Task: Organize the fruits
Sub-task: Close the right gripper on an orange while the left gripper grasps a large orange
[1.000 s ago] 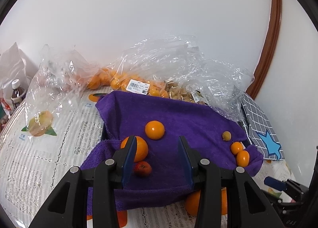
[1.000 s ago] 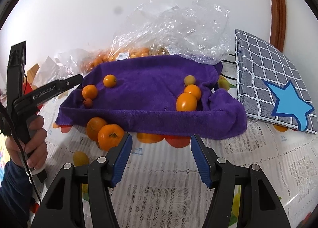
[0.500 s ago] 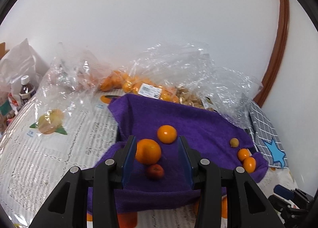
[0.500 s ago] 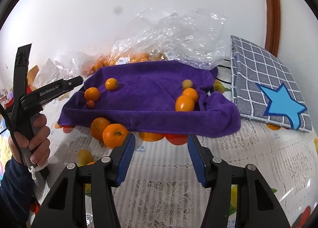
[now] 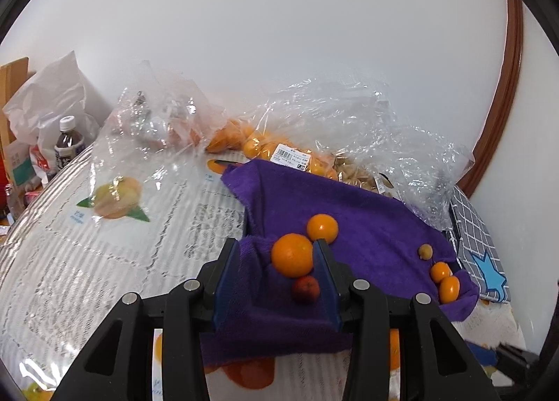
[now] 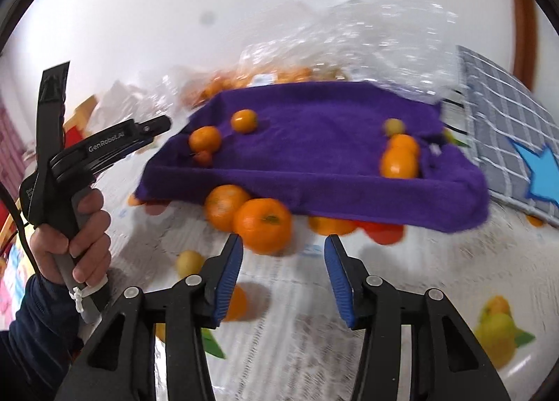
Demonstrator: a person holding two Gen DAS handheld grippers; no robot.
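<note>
Since a second ago, left tool swung leftward, so the large orange that sat against its left finger now sits against the right finger, with the small red fruit just below it, both between blades held well apart and clamped on nothing. Right tool pushed in closer to the two oranges on the table, its blue pads spread wide, the nearer orange now just ahead of the gap and toward the left pad, untouched. Purple towel draped over what looks like a tray, carrying a second orange just behind the large one, and at the far right a pale small fruit with two small oranges near the rim. Right wrist view smeared by motion, so fruit outlines and the plastic bags at the back read poorly. Farther table orange tucked partly under the towel's hanging hem; more orange shapes under that hem impossible to separate from the tablecloth's printed fruit. Bagged oranges seen only through crinkled film. Left hand and its handle crowding the left edge in the right wrist view. Checked cushion beside the towel's right end; open lace tablecloth left of the towel and in front of it.
</note>
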